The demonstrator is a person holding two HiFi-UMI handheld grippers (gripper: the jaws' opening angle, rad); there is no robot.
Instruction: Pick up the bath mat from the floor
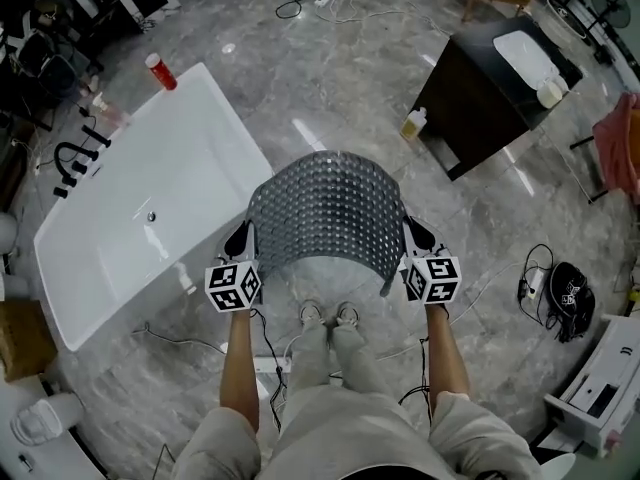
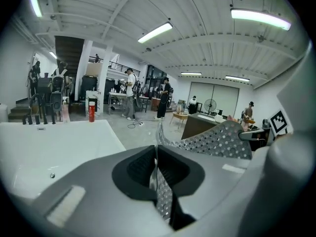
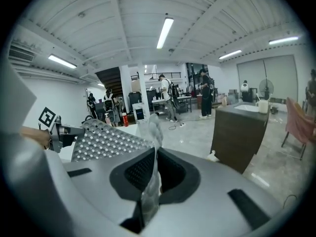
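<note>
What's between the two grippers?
The grey perforated bath mat, its side edges clamped by the left gripper and right gripper; the head view shows it.

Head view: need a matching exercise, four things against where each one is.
Things:
1. bath mat
2. red bottle
3. yellowish bottle
4. bathtub

Places:
A. beside the dark cabinet
B. raised, its two ends clamped in the left gripper and right gripper
C. at the bathtub's far corner
D. white, fills the view's left

Pairs: 1-B, 2-C, 3-A, 4-D
</note>
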